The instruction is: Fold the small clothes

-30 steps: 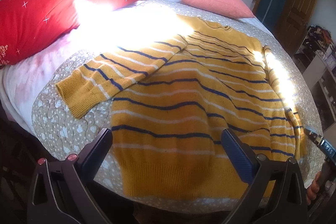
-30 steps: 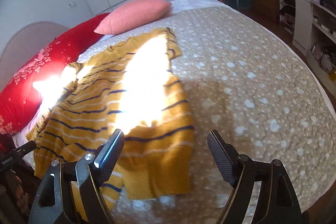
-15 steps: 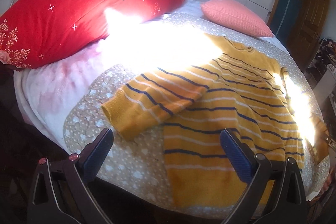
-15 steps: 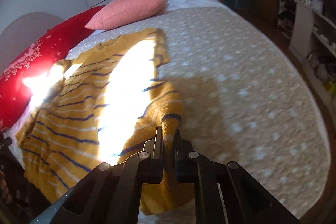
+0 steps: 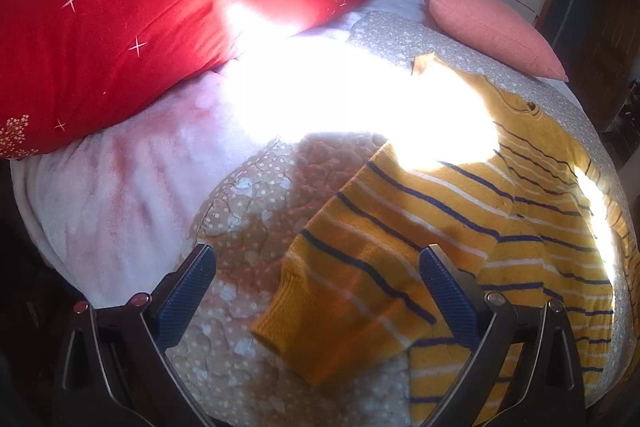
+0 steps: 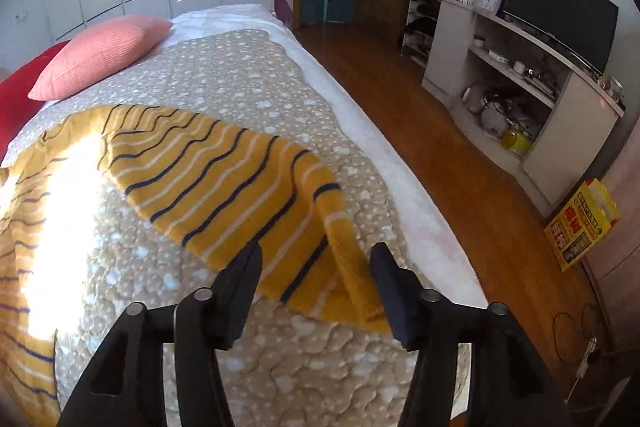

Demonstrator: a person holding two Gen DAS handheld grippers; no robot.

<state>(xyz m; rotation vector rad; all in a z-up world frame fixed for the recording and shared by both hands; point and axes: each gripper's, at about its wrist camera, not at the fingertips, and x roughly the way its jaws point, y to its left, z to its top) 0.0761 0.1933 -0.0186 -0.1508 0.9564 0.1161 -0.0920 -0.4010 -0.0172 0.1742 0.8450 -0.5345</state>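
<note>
A yellow sweater (image 5: 520, 227) with navy and white stripes lies spread on the bed. In the left wrist view its left sleeve (image 5: 352, 291) lies flat, cuff toward me, between the fingers of my open left gripper (image 5: 316, 287), which hovers above it. In the right wrist view the right sleeve (image 6: 256, 187) is stretched out to the side across the quilt, its cuff (image 6: 360, 291) lying between the fingers of my right gripper (image 6: 316, 279), which is open and holds nothing.
A beige dotted quilt (image 6: 240, 75) covers the bed. A large red pillow (image 5: 160, 11) and a pink pillow (image 5: 492, 27) lie at the head. The bed edge, wood floor (image 6: 440, 155), a TV cabinet (image 6: 520, 75) and a yellow box (image 6: 580, 227) are to the right.
My right gripper, shut on the right sleeve half a second ago, pulled it out sideways and opened, letting the cuff lie on the quilt. My left gripper moved left over the left sleeve.
</note>
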